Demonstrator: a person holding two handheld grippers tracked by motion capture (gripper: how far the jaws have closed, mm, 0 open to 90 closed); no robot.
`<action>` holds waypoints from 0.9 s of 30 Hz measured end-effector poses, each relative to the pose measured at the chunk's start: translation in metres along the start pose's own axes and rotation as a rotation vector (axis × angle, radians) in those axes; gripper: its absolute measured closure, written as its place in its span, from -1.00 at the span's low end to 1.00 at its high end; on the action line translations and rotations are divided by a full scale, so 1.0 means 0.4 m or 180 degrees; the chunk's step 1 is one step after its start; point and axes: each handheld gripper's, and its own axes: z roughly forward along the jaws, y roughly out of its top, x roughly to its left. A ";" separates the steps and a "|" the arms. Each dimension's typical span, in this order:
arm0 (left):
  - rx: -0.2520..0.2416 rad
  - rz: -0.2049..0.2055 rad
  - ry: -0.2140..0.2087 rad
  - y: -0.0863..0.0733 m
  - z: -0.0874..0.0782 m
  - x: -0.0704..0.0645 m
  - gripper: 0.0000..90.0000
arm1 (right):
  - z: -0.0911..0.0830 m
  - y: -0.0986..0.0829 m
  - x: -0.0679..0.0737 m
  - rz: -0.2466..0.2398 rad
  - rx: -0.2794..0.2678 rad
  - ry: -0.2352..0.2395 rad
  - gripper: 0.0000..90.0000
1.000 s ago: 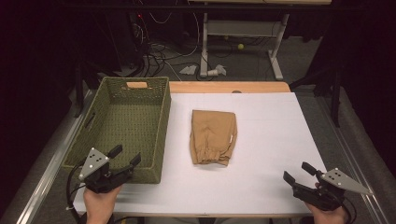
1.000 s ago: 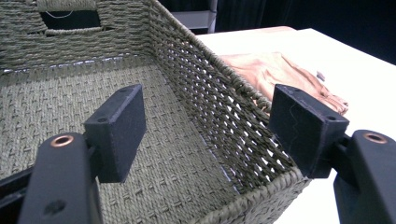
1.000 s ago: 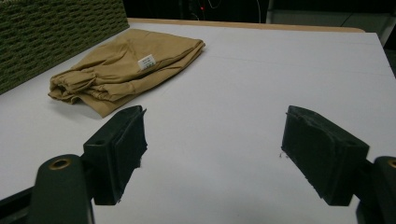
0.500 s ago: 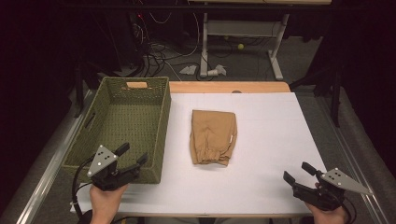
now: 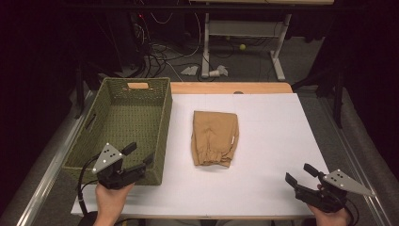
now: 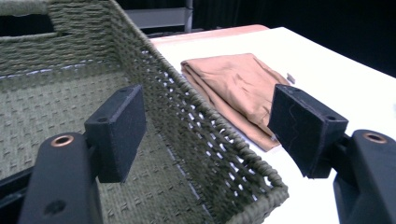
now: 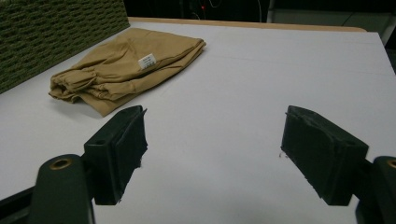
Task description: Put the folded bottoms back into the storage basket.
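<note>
Two hand-held grippers, both with jaws spread wide and holding nothing: the left gripper (image 5: 139,155) hovers over the near right corner of the green woven basket (image 5: 123,118), its jaws straddling the basket's right wall; the right gripper (image 5: 300,175) sits near the white table's (image 5: 277,141) near right corner. One folded tan garment (image 5: 215,137) with a small white label (image 7: 147,61) lies flat mid-table, just right of the basket and well apart from both grippers.

Black two-jaw grippers, left (image 5: 137,160) and right (image 5: 299,175), are topped by grey triangular plates, black cables trailing.
</note>
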 end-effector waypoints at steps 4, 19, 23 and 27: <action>-0.0009 0.0046 -0.0021 0.006 0.010 -0.012 -0.42 | 0.000 0.000 0.000 -0.0005 -0.0001 0.0002 -0.50; 0.0027 0.0106 -0.0154 0.022 0.045 -0.052 -0.42 | 0.000 0.000 0.000 0.0000 0.0004 0.0008 -0.50; 0.0035 0.0139 -0.0163 0.025 0.050 -0.060 -0.42 | 0.000 0.000 0.000 -0.0008 0.0000 0.0009 -0.50; 0.0050 0.0152 -0.0222 0.027 0.059 -0.071 -0.42 | 0.000 0.000 0.000 0.0000 0.0007 0.0009 -0.50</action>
